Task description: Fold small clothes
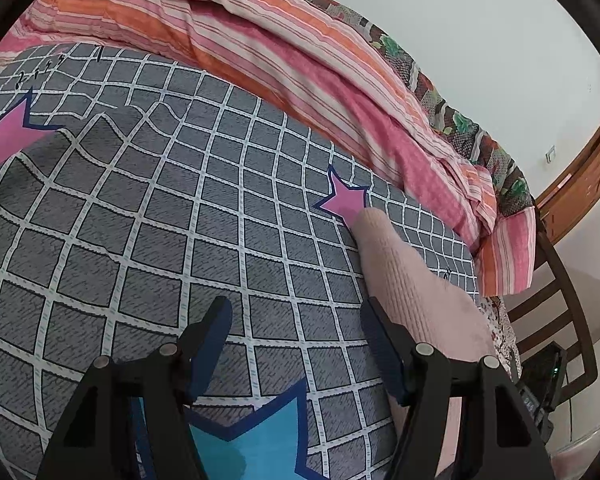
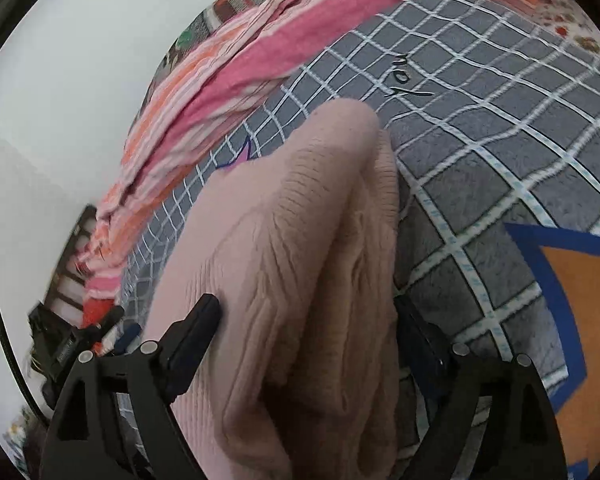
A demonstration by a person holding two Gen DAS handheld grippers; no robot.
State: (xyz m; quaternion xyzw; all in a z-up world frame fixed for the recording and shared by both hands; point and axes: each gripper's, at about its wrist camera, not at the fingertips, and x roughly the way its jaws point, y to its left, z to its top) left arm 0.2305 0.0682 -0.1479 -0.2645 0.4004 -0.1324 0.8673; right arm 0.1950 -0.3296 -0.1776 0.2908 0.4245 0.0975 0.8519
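though blurred at left in the right wrist view, shows enough: right gripper (image 2: 304,320) spread wide around a bunched pink knit (image 2: 300,240), its right finger mostly hidden behind the fabric, contact unclear. cuts off the knit's near end at the lower frame edge. lies on a grey checked sheet (image 2: 480,128), far tip beside a pink star (image 2: 242,152), half covered. left gripper (image 1: 296,320) open too, holding nothing, hovering over the sheet (image 1: 140,220) with the knit (image 1: 404,280) just right of its right finger (image 1: 380,340). striped quilt (image 1: 260,40) heaped behind. blue star (image 1: 256,440) partly hidden under the left gripper.
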